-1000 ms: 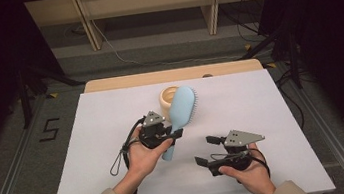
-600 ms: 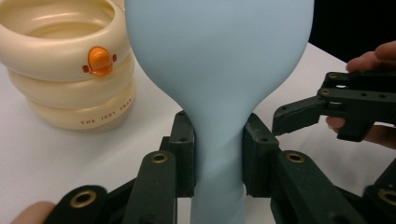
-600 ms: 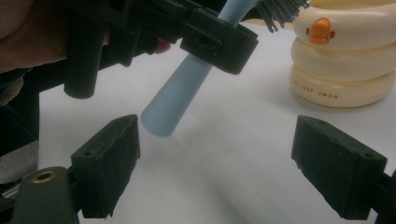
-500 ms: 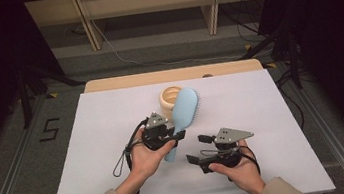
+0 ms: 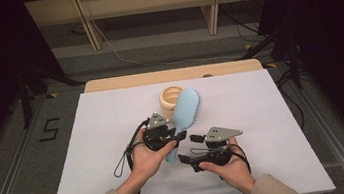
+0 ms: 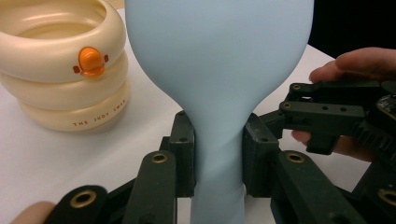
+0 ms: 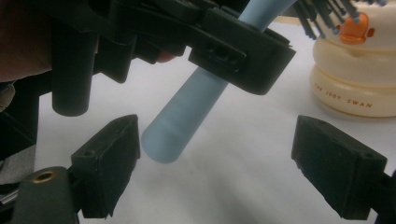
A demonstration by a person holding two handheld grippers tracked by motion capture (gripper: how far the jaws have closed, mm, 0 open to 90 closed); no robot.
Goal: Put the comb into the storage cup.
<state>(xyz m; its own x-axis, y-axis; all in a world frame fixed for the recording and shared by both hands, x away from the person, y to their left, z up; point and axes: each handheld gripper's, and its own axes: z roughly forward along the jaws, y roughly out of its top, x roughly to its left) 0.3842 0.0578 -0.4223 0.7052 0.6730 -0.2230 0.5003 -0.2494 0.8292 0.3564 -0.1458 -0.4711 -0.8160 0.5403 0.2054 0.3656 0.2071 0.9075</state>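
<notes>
A light blue hairbrush point(image 5: 187, 107) is held tilted above the white table, head toward the far side, bristles facing right. My left gripper point(image 5: 177, 135) is shut on the narrow neck of its handle point(image 6: 218, 140), one pad on each side. My right gripper point(image 5: 188, 148) stands open just right of the left hand. In the right gripper view, the rounded end of the handle point(image 7: 182, 121) hangs between and a little beyond its jaws point(image 7: 215, 154), nearer the left pad, with no contact. The left gripper's body point(image 7: 224, 51) crosses above it.
A cream ribbed cup point(image 5: 169, 97) with an orange duck badge point(image 6: 91, 60) stands on the white table point(image 5: 273, 114) just behind the brush head. A wooden strip runs along the table's far edge, with dark floor and cables around.
My right gripper has moved left, toward the left hand and the handle end of the brush. The left gripper and the brush have stayed in place.
</notes>
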